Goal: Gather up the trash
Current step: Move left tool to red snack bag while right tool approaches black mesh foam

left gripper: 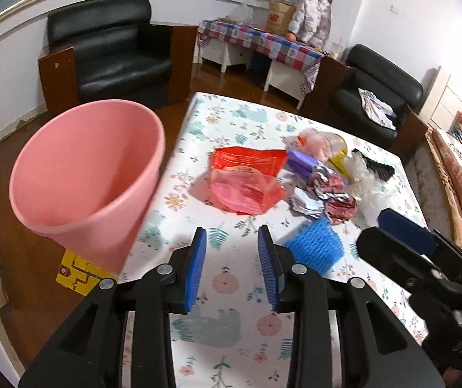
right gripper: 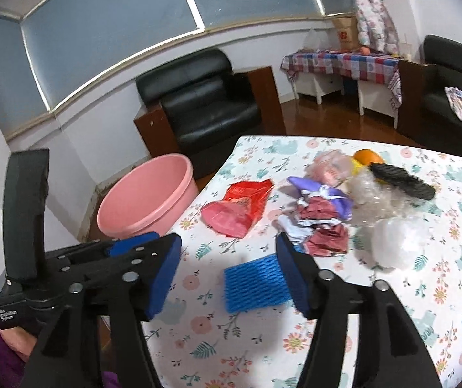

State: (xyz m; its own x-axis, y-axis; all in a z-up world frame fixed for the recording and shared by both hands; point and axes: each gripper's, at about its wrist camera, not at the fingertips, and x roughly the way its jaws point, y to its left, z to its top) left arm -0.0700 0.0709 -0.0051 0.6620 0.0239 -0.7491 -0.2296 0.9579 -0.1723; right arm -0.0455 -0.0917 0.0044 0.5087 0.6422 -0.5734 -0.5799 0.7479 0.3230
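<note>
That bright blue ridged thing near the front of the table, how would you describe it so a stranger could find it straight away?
Start at the table with the flowery cloth. The trash is heaped toward the far side; the blue foam net sleeve lies alone nearer the front edge, just ahead of the right gripper. It is the only flat, bright blue, mesh-ribbed piece, unlike the crumpled paper and red packet beyond it.

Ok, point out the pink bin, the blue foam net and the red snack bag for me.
pink bin (left gripper: 79,174), left wrist view, on its inner wall.
blue foam net (right gripper: 253,281), right wrist view, on the middle of its mesh.
red snack bag (left gripper: 247,177), left wrist view, on its crumpled front.
</note>
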